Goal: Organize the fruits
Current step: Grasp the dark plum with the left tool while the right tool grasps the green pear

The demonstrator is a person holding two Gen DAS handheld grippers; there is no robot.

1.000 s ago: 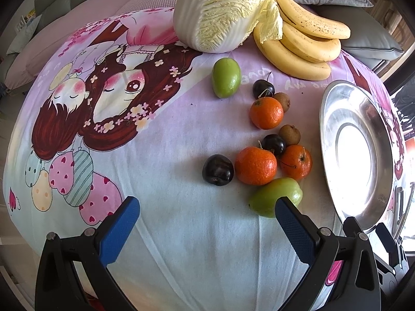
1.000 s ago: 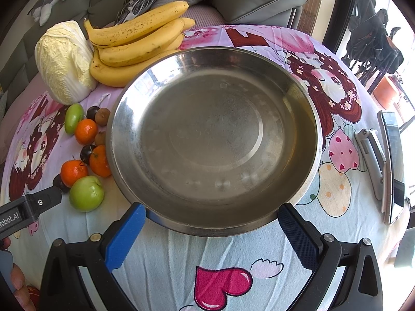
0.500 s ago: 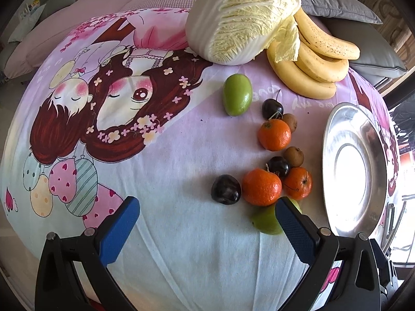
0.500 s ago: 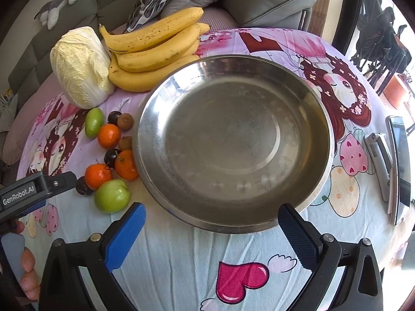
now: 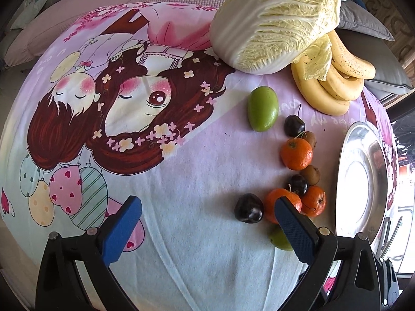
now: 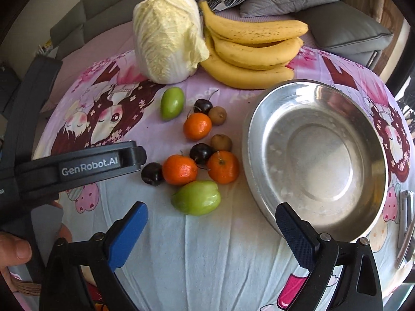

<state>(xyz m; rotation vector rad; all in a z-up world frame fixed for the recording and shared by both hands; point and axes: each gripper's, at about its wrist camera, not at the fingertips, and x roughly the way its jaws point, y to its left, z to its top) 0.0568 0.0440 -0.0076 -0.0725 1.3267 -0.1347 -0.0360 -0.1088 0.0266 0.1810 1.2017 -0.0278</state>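
Nearest the right wrist camera, the right claw (image 6: 210, 229) hangs over the cartoon-print cloth on the tabletop (image 6: 207, 259), its blue pads wide apart but closing a little, with nothing between them. Just beyond its tips lies a green fruit (image 6: 197, 197), possibly a wax apple, though the lens distorts its shape. The left claw (image 5: 207, 223) stands equally wide and empty; in its own view its right pad covers part of that same green fruit and of a tangerine (image 5: 281, 203).

Behind the green fruit the loose pile spreads out: tangerines, dark cherries (image 6: 152, 173), small brown kiwi berries (image 6: 221, 142) and a second, oval green fruit (image 6: 172, 103). To their right sits the empty steel bowl (image 6: 262, 181), its rim close to the nearest tangerine. Farthest back rest a napa cabbage (image 6: 167, 36) and a bunch of bananas (image 6: 249, 54).

Nothing is sorted yet; this looks like the approach to a first pick. The next move likely calls for lowering the right claw around the near green fruit, closing gently, then carrying it across into the bowl.
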